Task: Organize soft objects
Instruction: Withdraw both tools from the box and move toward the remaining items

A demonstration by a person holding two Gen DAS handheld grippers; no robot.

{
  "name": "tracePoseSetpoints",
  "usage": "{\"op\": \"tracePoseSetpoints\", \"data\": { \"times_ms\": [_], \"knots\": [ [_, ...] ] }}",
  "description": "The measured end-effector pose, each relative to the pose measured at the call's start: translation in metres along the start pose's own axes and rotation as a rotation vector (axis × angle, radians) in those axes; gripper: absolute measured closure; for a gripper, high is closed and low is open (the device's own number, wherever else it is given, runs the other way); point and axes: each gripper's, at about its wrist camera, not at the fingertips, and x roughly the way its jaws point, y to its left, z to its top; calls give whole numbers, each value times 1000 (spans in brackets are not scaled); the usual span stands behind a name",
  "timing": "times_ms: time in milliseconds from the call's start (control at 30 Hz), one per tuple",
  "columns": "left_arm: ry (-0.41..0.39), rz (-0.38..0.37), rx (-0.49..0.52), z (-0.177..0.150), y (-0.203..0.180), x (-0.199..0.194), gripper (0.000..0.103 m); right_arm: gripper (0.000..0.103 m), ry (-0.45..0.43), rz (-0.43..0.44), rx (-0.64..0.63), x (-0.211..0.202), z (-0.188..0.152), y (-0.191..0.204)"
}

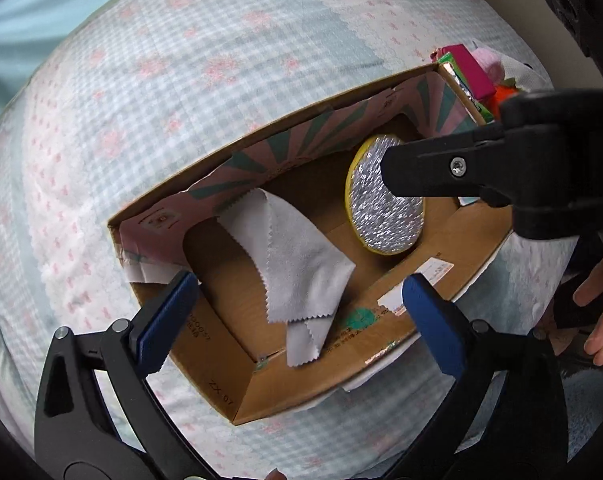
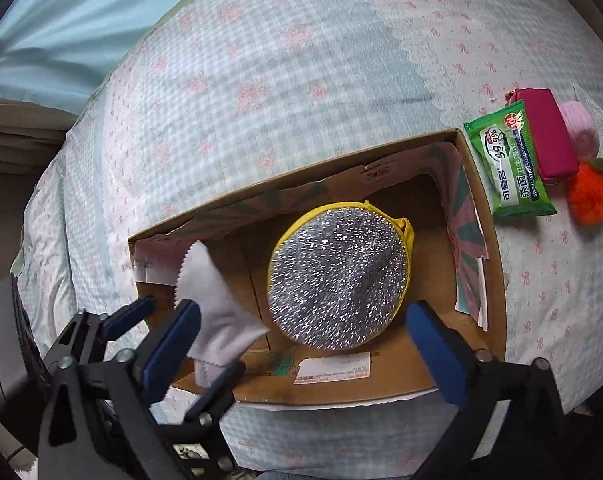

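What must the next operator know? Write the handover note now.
Left gripper: open, empty, above the white cloth.
Right gripper: open, empty, above the round silver pouch.
Done: cloth and pouch lie inside the cardboard box on the bed.
Left: wipes pack, magenta case, pink ball and orange fuzzy toy sit on the bed beside the box; probably box those next.

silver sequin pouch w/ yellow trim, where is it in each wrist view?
Left wrist: round sequin pouch right of centre, inside the cardboard box, partly behind the right gripper.
Right wrist: sequin pouch centre frame, in the box.
Shared landmark: white cloth to its left.
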Motion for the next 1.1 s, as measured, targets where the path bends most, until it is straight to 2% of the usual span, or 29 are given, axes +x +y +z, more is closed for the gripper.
{"op": "tracePoseSetpoints", "data": {
  "times_ms": [67,233,533,767,967,1100],
  "knots": [
    [4,-26,-25,-2,3,-1,0,0,-6,10,18,1,-1,-5],
    [-11,-34,-65,-8,6,-8,0,0,-31,8,5,-7,-9,-6],
    [-76,-4,-89,-25,-3,-46,0,0,-99,10,-56,-36,-27,7],
    [-167,42,-117,-49,-20,-98,0,0,-209,2,-121,-88,-55,19],
    [-272,58,-157,-68,-40,-150,0,0,-328,4,-145,-148,-91,12],
    [-337,53,-180,-73,-55,-179,0,0,-375,-55,-173,-183,-115,-1]
  ]
}}
